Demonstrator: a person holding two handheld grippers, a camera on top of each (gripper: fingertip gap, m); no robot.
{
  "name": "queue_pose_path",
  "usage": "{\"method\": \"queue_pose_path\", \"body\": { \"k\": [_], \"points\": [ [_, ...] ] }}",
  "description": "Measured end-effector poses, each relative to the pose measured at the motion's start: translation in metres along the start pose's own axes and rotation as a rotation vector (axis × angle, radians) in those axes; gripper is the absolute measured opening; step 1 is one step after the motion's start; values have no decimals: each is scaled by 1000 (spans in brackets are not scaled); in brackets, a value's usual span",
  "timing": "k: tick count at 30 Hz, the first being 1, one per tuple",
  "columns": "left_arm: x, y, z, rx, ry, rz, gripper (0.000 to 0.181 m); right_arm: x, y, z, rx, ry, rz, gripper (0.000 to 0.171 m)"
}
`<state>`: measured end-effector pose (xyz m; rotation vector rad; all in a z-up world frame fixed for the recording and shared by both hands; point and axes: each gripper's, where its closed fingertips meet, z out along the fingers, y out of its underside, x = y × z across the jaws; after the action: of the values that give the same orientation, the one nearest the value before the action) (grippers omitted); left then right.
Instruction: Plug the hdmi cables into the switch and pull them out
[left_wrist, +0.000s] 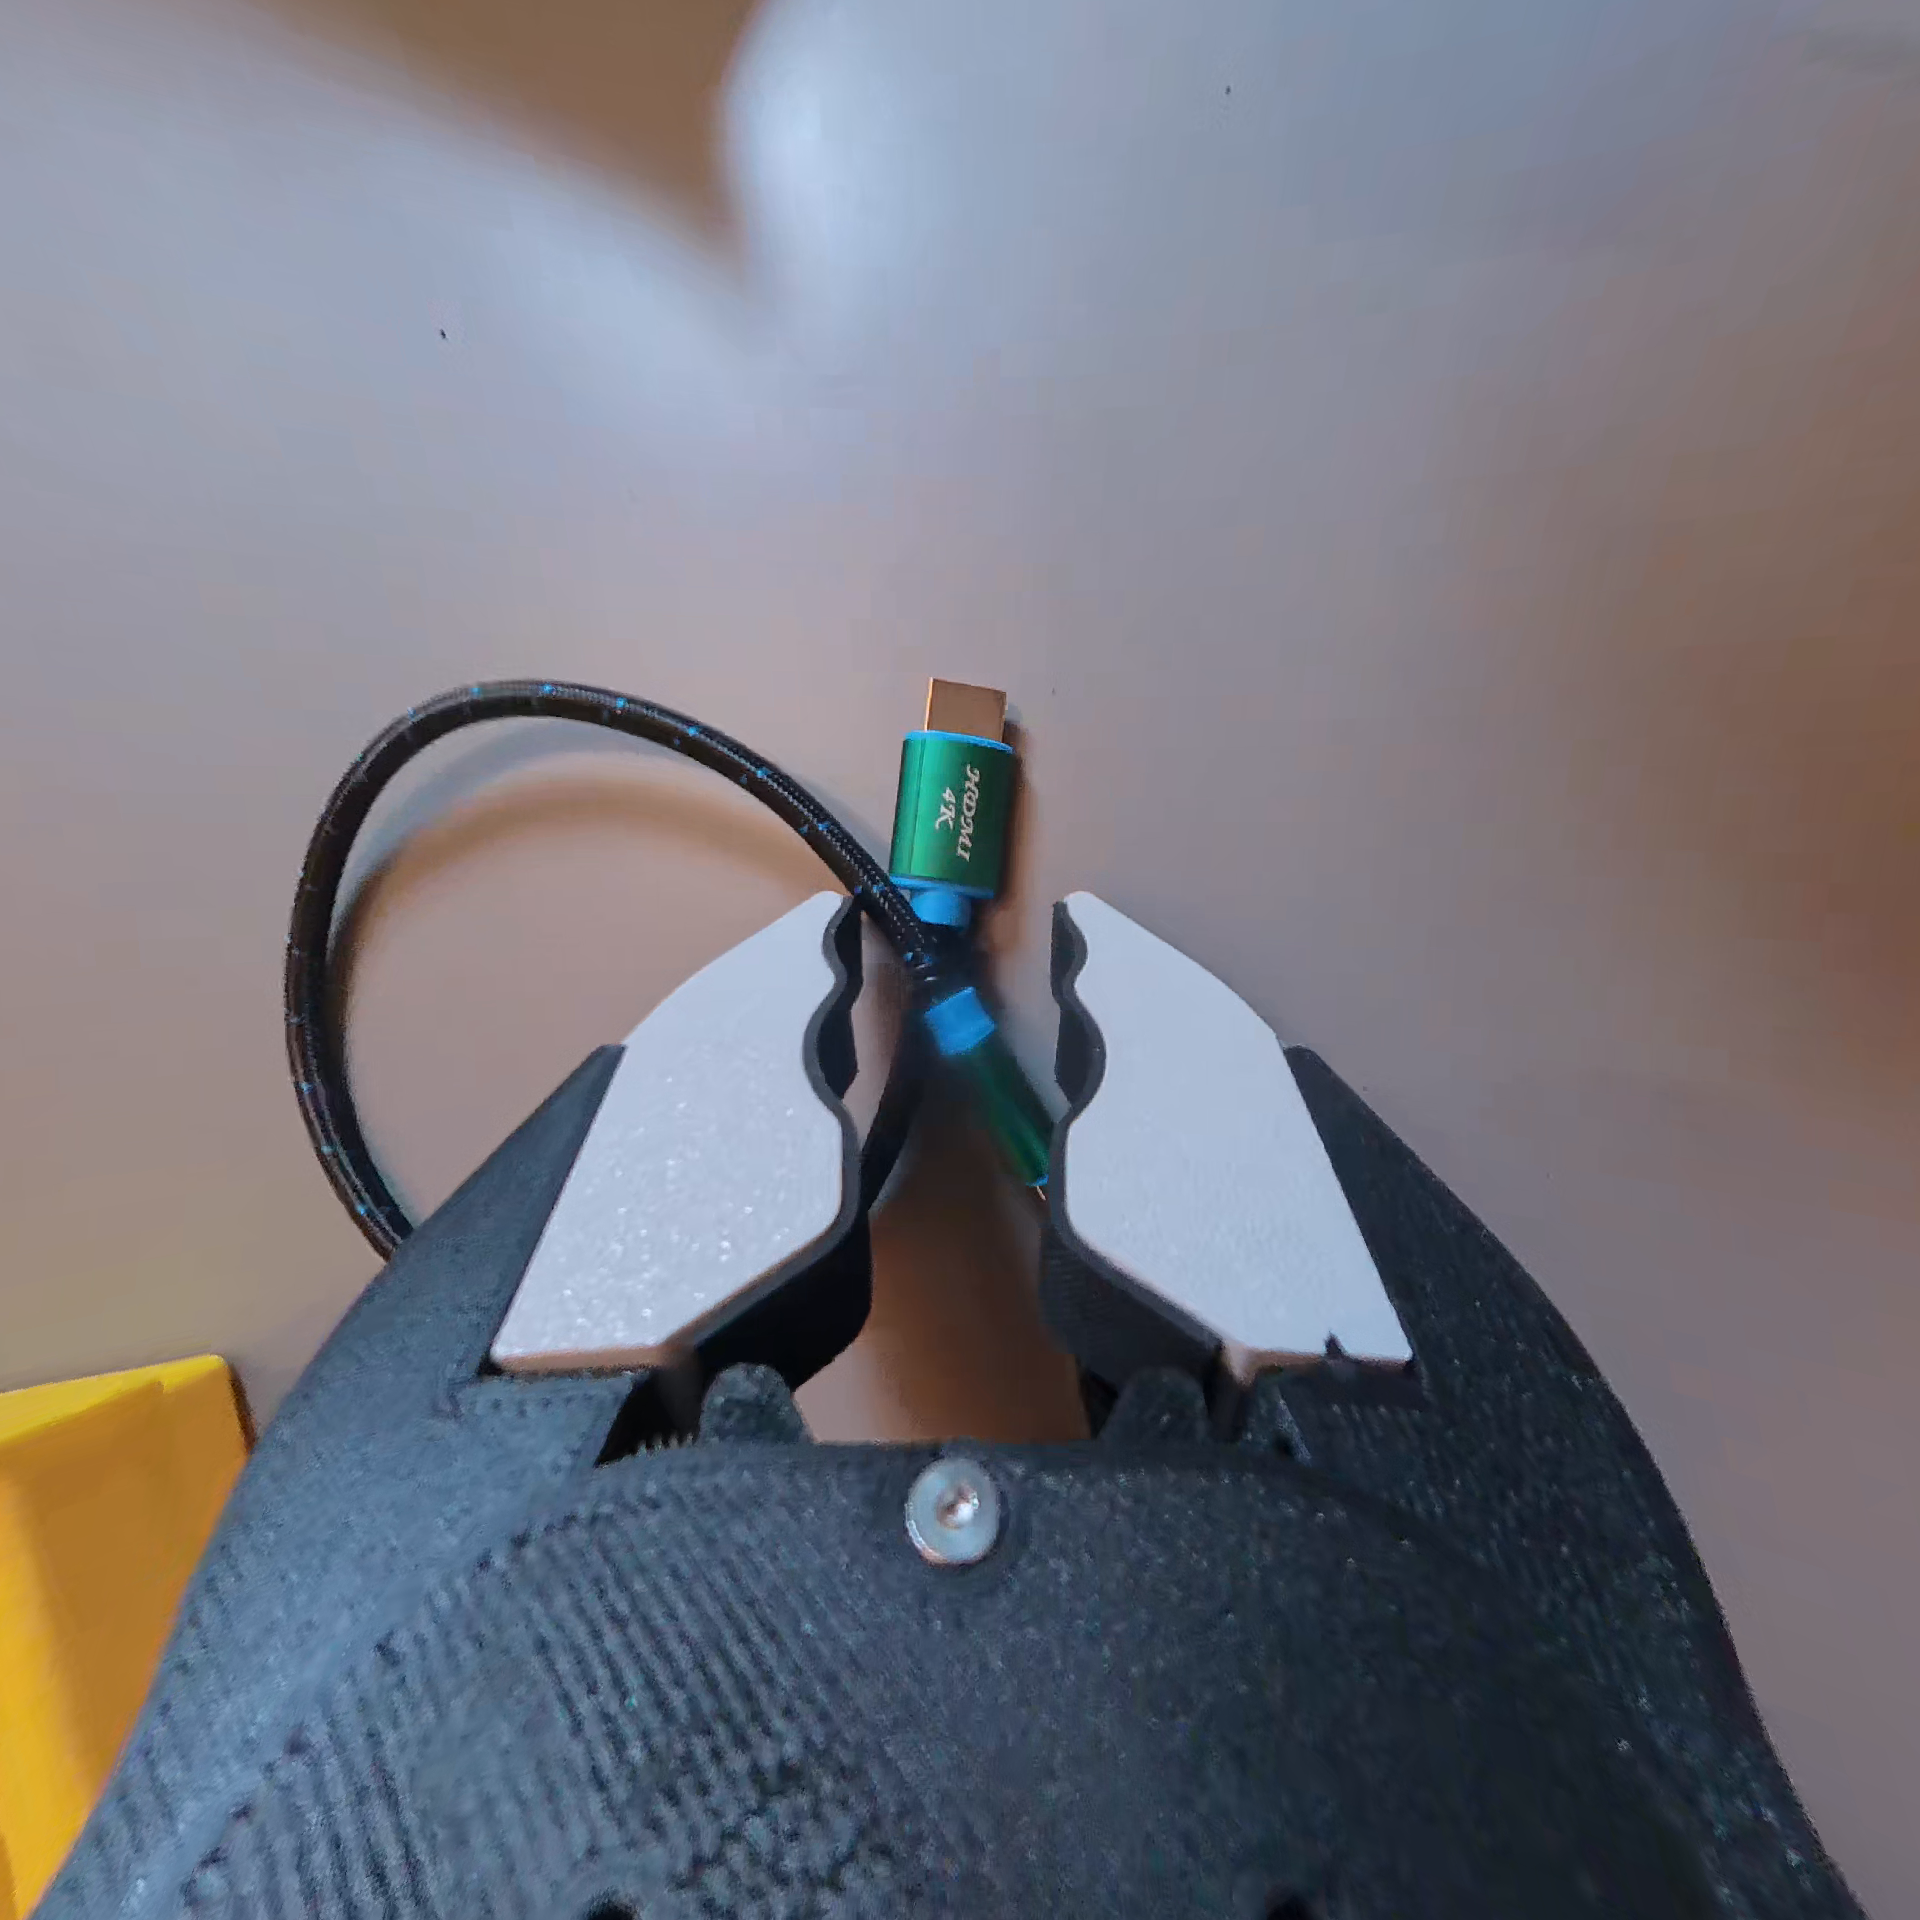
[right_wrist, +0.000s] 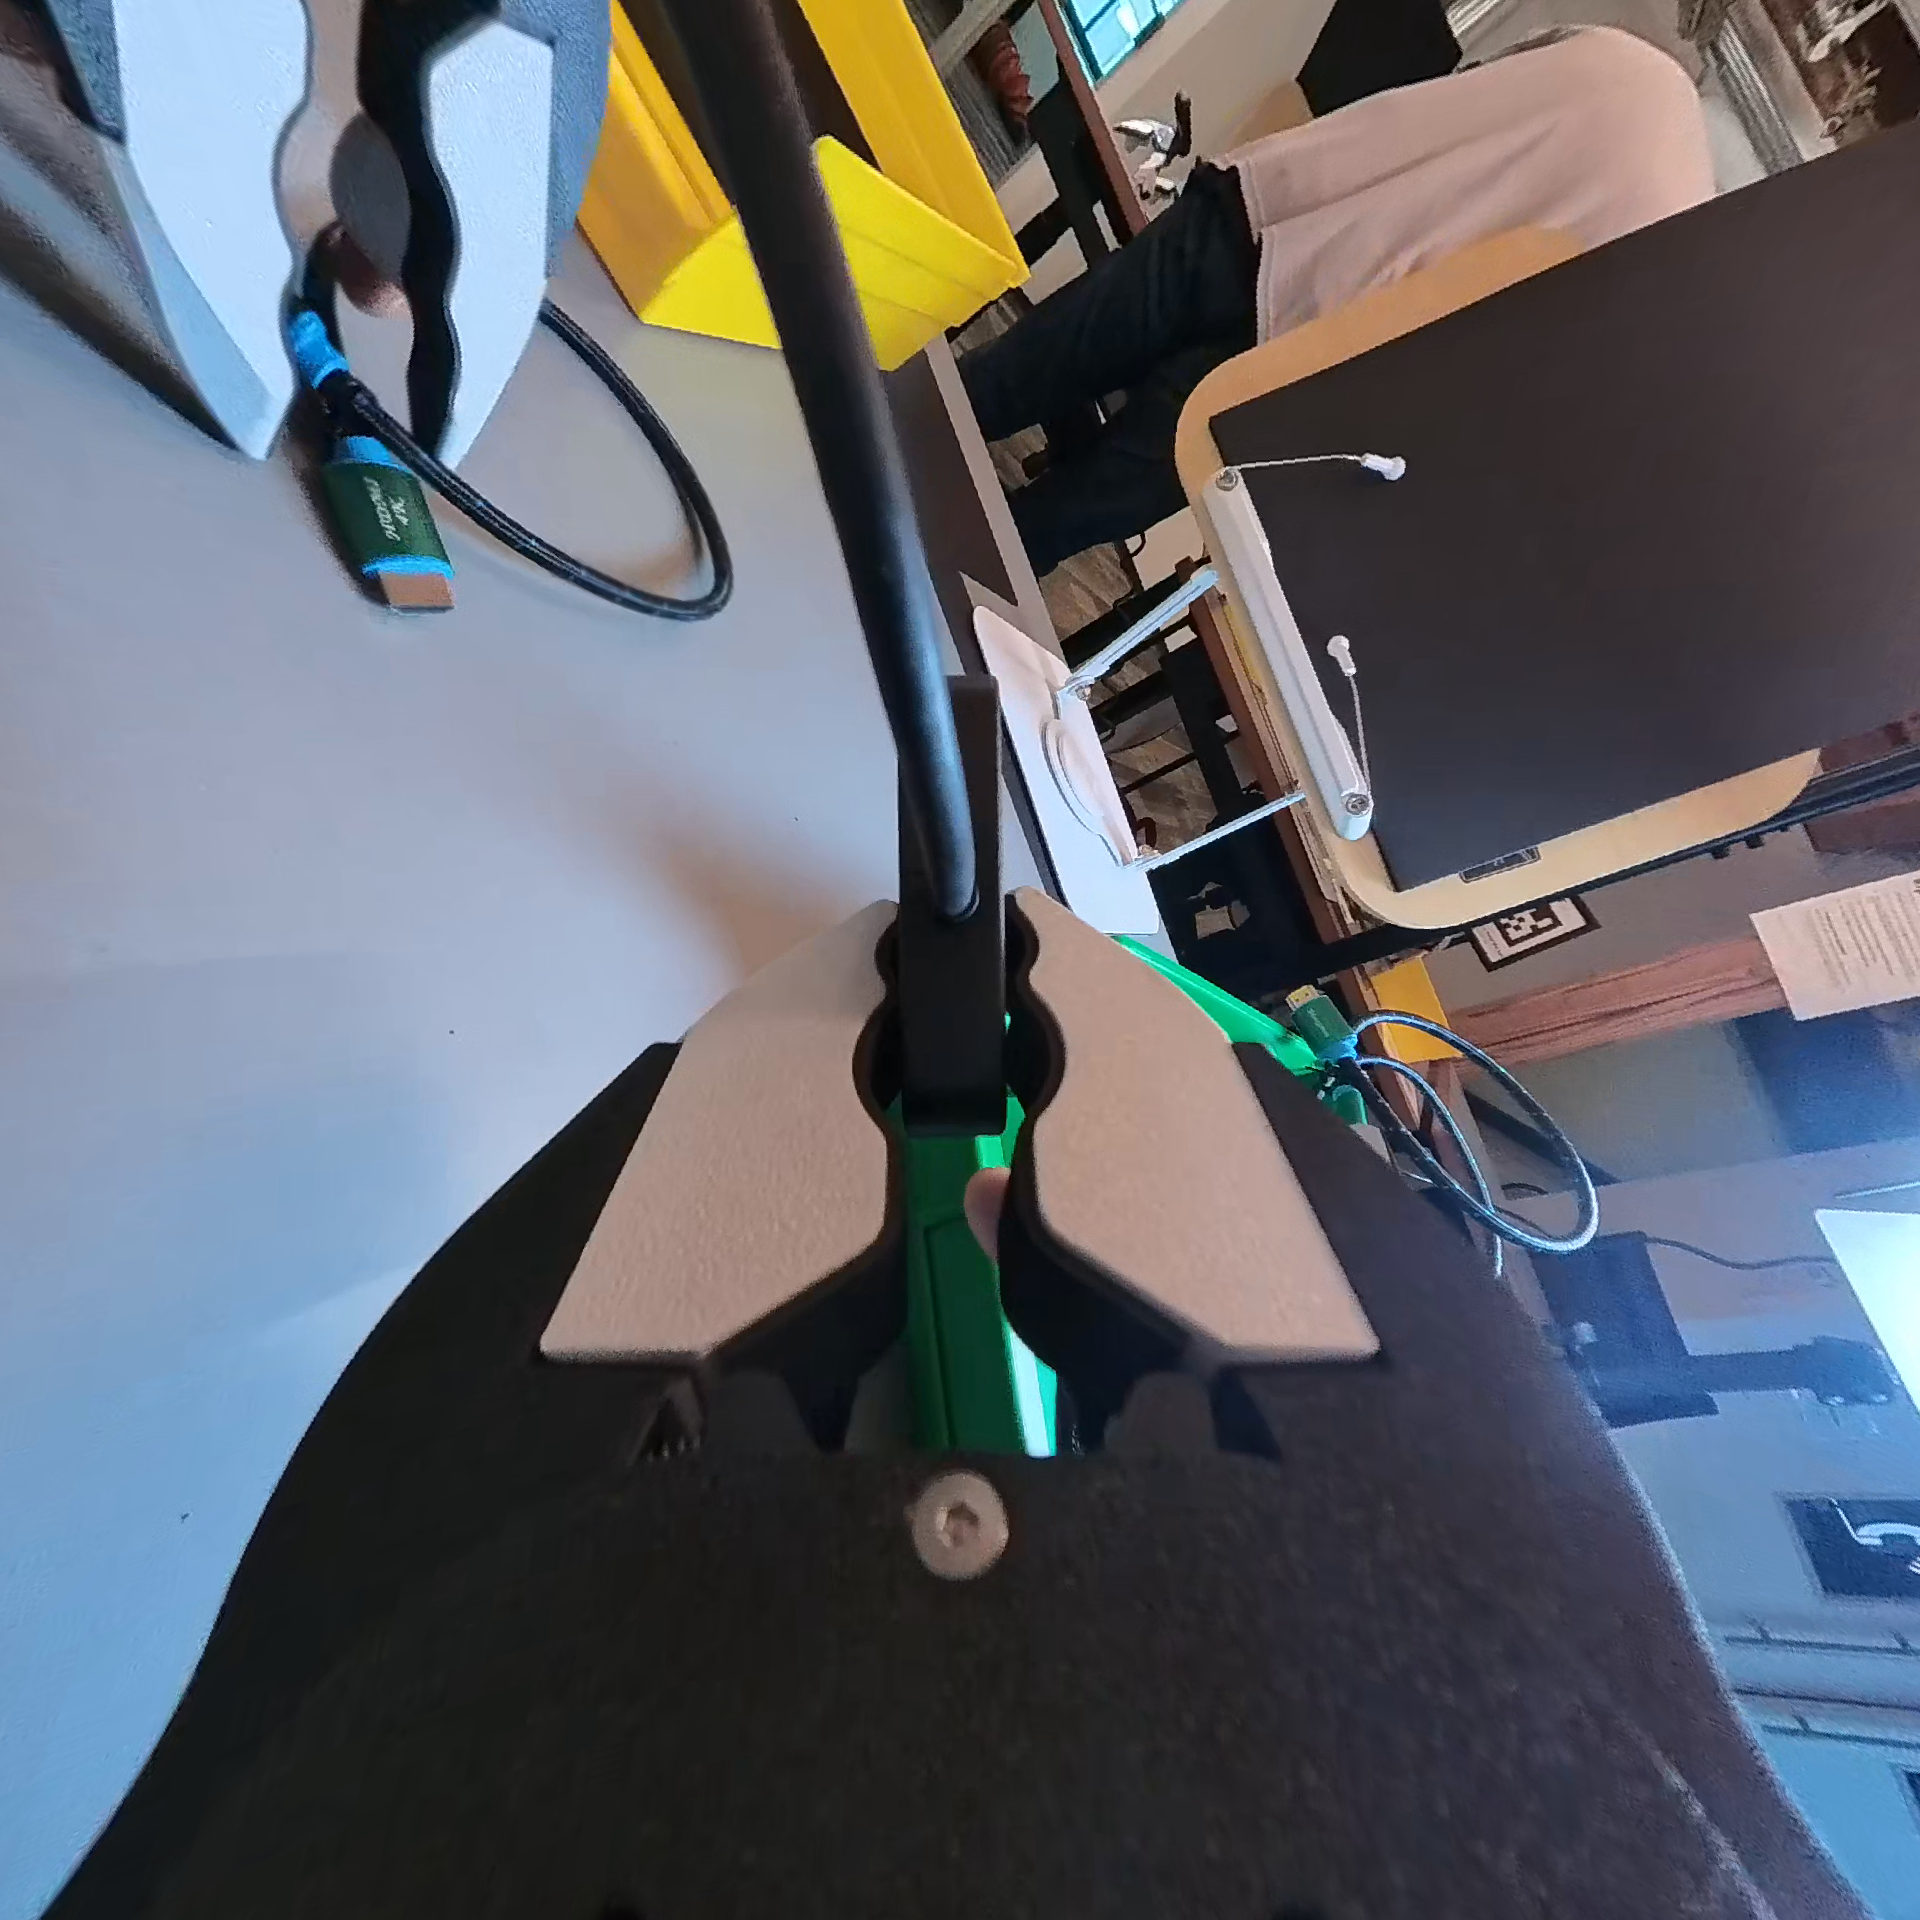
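The left gripper (left_wrist: 956, 1039) stands with its jaws apart, straddling the green-shelled HDMI cable (left_wrist: 951, 821) without clamping it. One green plug lies flat on the tabletop (left_wrist: 1351, 623) just beyond the fingertips, gold tip pointing away. The second plug (left_wrist: 992, 1091) sits between the jaws, and the braided black lead loops off to the left.

The right gripper (right_wrist: 951, 997) is clamped on a black block-shaped part (right_wrist: 951, 997) with a thick black cable (right_wrist: 831, 343) leaving its top; judged from the task, this is probably the switch or its plug, though no ports are visible. A green object (right_wrist: 956, 1247) lies behind the jaws, near the tabletop's edge.

Another green cable (right_wrist: 1455, 1122) hangs past that edge. Yellow bins (right_wrist: 831, 229) stand at the far side.

Progress: no green plug appears inserted. Judged status: either nothing has been plugged in or the cable is already out; the frames do not show which.
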<state>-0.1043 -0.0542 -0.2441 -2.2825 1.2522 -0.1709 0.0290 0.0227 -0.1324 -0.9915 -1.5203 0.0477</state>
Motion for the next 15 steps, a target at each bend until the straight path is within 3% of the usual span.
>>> {"method": "queue_pose_path", "body": {
  "k": [4, 9, 15],
  "points": [
    [-8, -3, 5, 14, 22, -11, 24, 0, 1, -2, 13, -8, 0, 15],
    [-22, -7, 6, 64, -75, 53, 19, -3, 1, -2, 28, -25, -17, 15],
    [-28, -30, -27, 202, -42, -36, 11, -17, 4, 8, 8, -6, -181, 15]
  ]
}}
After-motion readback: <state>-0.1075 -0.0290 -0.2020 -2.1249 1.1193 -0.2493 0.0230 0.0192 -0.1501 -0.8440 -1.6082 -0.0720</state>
